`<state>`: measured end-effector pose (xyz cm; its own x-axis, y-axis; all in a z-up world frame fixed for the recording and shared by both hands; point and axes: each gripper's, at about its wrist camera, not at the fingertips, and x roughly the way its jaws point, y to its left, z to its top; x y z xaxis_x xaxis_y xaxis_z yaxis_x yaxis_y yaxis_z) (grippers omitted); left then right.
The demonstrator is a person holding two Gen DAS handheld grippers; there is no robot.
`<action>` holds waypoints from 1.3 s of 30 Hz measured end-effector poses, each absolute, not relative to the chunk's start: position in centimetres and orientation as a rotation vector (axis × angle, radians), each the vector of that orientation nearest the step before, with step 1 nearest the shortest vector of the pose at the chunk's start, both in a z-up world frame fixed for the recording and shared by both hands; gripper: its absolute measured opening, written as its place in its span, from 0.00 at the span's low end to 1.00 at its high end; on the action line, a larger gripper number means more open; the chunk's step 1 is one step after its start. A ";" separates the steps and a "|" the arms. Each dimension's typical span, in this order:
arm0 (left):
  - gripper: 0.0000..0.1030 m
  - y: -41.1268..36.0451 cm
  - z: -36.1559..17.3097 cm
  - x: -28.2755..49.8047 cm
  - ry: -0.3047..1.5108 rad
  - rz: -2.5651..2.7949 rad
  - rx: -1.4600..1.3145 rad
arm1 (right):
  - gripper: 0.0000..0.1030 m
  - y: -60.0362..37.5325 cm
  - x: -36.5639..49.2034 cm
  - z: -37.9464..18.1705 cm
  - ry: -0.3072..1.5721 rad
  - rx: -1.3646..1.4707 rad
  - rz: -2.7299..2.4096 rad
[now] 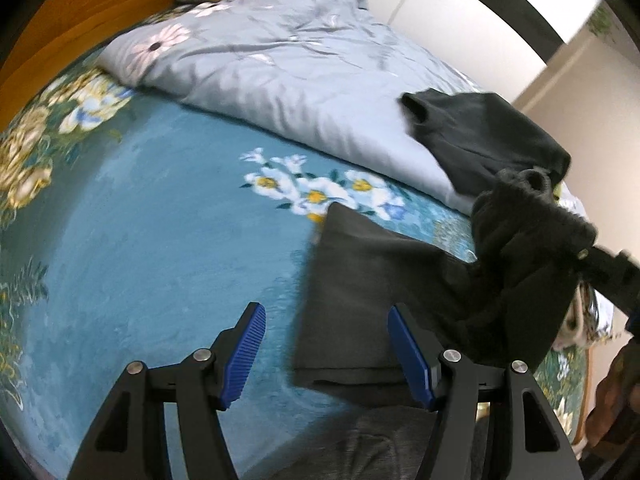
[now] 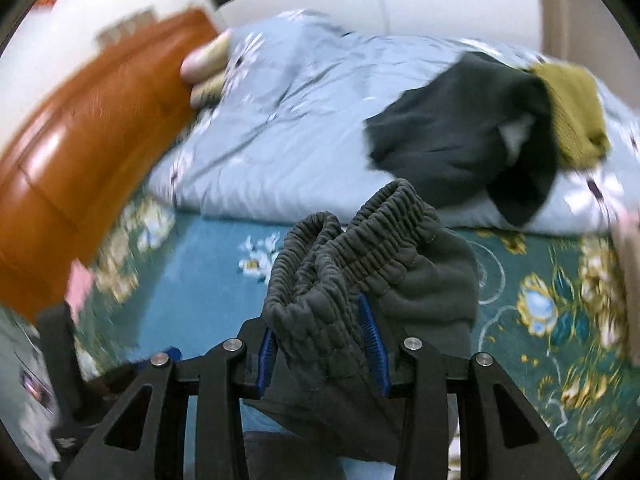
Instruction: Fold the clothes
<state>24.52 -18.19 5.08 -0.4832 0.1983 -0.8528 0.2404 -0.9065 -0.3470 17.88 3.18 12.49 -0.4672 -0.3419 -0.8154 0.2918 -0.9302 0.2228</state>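
While my right gripper (image 2: 322, 344) pinches the bunched elastic waistband of the dark grey fleece trousers (image 2: 360, 264) between its blue pads at the lower centre of the right wrist view, my left gripper (image 1: 326, 344) stands wide apart with nothing between its fingers. In the left wrist view, those trousers lie on the teal floral bedspread (image 1: 160, 220) from bottom centre towards the right edge, where the waistband is lifted. Behind, a pale grey-blue flowered quilt (image 1: 260, 52) carries a crumpled dark garment (image 1: 488, 136); the right wrist view also shows an olive knitted piece (image 2: 572, 116) at upper right.
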 end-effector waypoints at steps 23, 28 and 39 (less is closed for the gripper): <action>0.66 -22.1 4.0 25.8 0.846 -2.564 1.555 | 0.58 -1.4 19.0 9.8 -0.025 1.482 -2.228; 0.67 -20.3 3.7 24.8 0.927 -2.622 1.597 | 0.60 6.1 18.2 11.7 -0.183 1.484 -2.383; 0.70 -13.2 -1.4 19.6 1.076 -2.518 1.985 | 0.60 14.1 21.5 8.8 -0.348 1.644 -2.411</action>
